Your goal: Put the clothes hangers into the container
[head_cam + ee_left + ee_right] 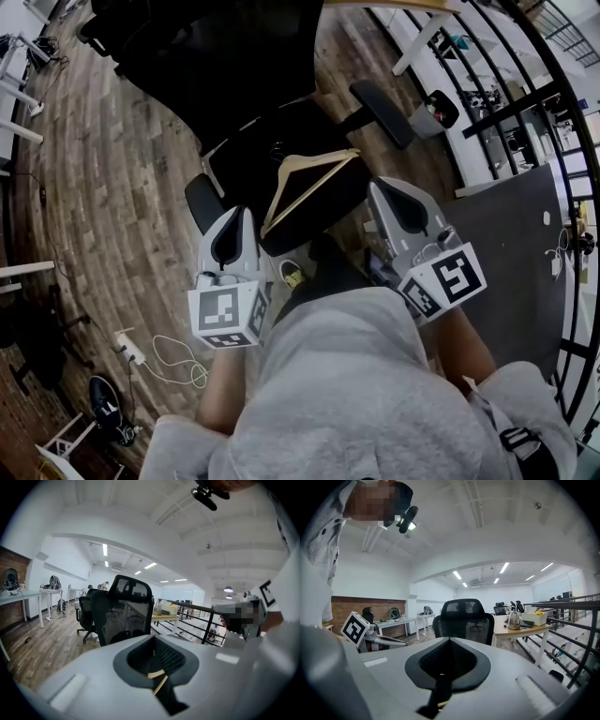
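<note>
A wooden clothes hanger (281, 193) lies flat on the black seat of an office chair (309, 202) right in front of me. My left gripper (244, 214) hovers at the hanger's near left corner, close beside it. Its pads (153, 639) are pressed together, and only a thin tan sliver shows through the slot beneath them. My right gripper (382, 187) is held off the seat's right edge, apart from the hanger, and its jaws (450, 640) meet with nothing between them. No container is clearly in view.
The chair's armrests (380, 112) stick out on both sides of the seat. A black railing (562, 187) and a dark mat (511, 234) are on the right. A power strip with a white cable (141, 354) lies on the wooden floor at left. More office chairs (464, 620) and desks stand ahead.
</note>
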Motion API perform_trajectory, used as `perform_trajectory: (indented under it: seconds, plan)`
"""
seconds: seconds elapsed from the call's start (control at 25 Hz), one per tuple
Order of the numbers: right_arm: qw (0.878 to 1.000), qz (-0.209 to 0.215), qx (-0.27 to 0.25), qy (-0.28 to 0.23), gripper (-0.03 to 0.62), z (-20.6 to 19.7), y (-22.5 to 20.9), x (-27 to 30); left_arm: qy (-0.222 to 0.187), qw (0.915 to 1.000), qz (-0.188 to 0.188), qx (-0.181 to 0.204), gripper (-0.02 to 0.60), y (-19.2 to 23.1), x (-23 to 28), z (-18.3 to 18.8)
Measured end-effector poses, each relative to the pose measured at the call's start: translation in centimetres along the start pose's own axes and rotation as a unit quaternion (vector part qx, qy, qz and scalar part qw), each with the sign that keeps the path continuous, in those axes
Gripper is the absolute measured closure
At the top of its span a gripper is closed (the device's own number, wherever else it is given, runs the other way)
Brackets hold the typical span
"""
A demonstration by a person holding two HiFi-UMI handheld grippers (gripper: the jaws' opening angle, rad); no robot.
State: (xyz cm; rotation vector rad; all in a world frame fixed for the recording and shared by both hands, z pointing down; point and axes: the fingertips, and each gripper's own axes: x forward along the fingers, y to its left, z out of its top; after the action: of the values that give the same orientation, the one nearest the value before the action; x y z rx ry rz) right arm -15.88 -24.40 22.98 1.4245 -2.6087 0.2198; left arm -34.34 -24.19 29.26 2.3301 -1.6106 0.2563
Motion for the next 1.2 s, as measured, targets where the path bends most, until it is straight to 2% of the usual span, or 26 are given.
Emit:
perform_trajectory:
  seconds: [0.48,0.92,1.04,1.2]
  plan:
    - [0.999,0.023,0.029,0.001,0.597,-0.2,-2.8,6.6,0.016,0.9997,0.018,-0.006,0.571,1.2,5.4,0.5]
    - [0.996,0.044,0.072,0.027,0.597,-3.0,-8.0,11.9,0.065,0.9974,0.033,0.000,0.571,1.2,12.9,-1.4]
    - [0.995,0.053,0.073,0.039,0.597,-3.8,-9.3,12.9,0.078,0.9963,0.038,-0.002,0.571,1.2,14.9,-2.6]
    - [0.993,0.064,0.079,0.057,0.597,-5.1,-10.5,14.4,0.120,0.9917,0.047,0.006,0.571,2.1,17.7,-7.0]
